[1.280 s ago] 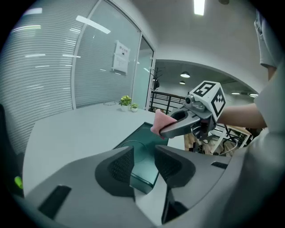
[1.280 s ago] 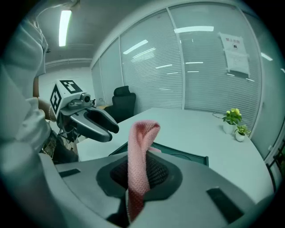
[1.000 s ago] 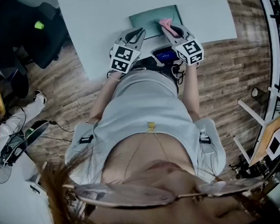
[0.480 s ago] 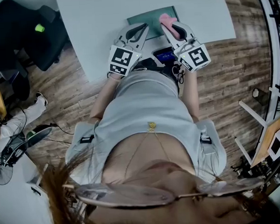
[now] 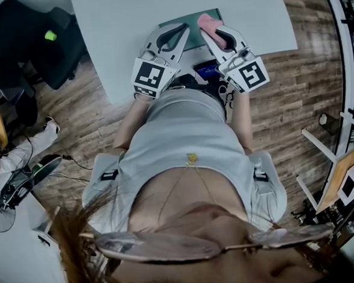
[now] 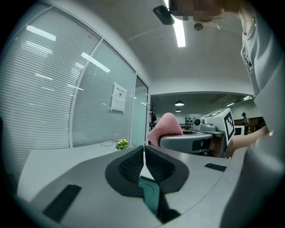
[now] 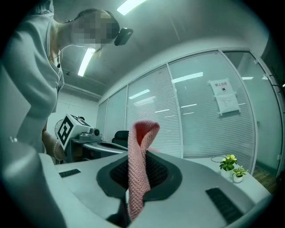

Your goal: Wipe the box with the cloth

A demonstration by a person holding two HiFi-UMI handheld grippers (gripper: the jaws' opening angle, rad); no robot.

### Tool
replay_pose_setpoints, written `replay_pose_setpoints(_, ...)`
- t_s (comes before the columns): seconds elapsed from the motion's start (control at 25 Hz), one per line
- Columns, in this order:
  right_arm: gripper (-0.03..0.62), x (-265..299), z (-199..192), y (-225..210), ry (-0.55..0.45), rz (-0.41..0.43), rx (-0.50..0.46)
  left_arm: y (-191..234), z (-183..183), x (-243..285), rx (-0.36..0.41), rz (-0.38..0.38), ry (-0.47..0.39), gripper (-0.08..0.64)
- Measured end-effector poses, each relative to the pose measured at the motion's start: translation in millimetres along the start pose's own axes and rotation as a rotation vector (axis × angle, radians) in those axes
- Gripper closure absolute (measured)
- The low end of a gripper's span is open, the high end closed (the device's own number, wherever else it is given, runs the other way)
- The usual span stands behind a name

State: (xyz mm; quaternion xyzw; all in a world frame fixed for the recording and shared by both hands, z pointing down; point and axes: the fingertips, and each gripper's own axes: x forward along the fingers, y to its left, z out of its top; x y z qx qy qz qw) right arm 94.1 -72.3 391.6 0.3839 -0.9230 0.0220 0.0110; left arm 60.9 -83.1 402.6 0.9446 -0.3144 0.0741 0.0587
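1. Left gripper [image 5: 180,30] [image 6: 143,151]: its jaws stand pressed together. A thin teal edge sits low between them; it appears to be the rim of the flat teal box [image 5: 191,19] [image 6: 150,196], though the left gripper view shows too little of it to be sure.
2. Flat teal box: in the head view it lies on the white rectangular table [image 5: 127,32], near the edge closest to the person. Both grippers overlap its near side.
3. Right gripper [image 5: 215,37] [image 7: 142,153]: its jaws are clamped on the pink knitted cloth [image 5: 208,25] [image 7: 139,173] [image 6: 168,127]. The cloth is folded, with the fold rising above the jaw tips and the loose end hanging below the pads.
4. Relation of the grippers: they are side by side above the box, with the cloth over its right part. The right gripper's marker cube [image 5: 251,75] [image 6: 227,122] shows in the left gripper view.
5. Surroundings: a small green potted plant [image 6: 121,144] [image 7: 231,167] stands on the table before a glass wall with blinds. The table stands on wood-plank flooring [image 5: 294,87].
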Motion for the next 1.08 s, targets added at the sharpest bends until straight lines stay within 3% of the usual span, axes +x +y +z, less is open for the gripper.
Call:
replay_pose_setpoints(0.4,0.557,-9.3,-3.5,2.1,0.017,0.018,-0.025,-15.5,-2.4,4.7,0.007,-0.016,0.019,0.522)
replay_pose_setpoints(0.84,0.558,-9.6,-4.0,2.3,0.022,0.001,0.008,-15.5,-8.6,3.2,0.006,-0.013,0.036,0.522)
replay_pose_setpoints(1.08,0.558,-20.3,0.4,4.4,0.017,0.023,-0.046,-26.7,-1.8,2.5,0.015,-0.005,0.027,0.522)
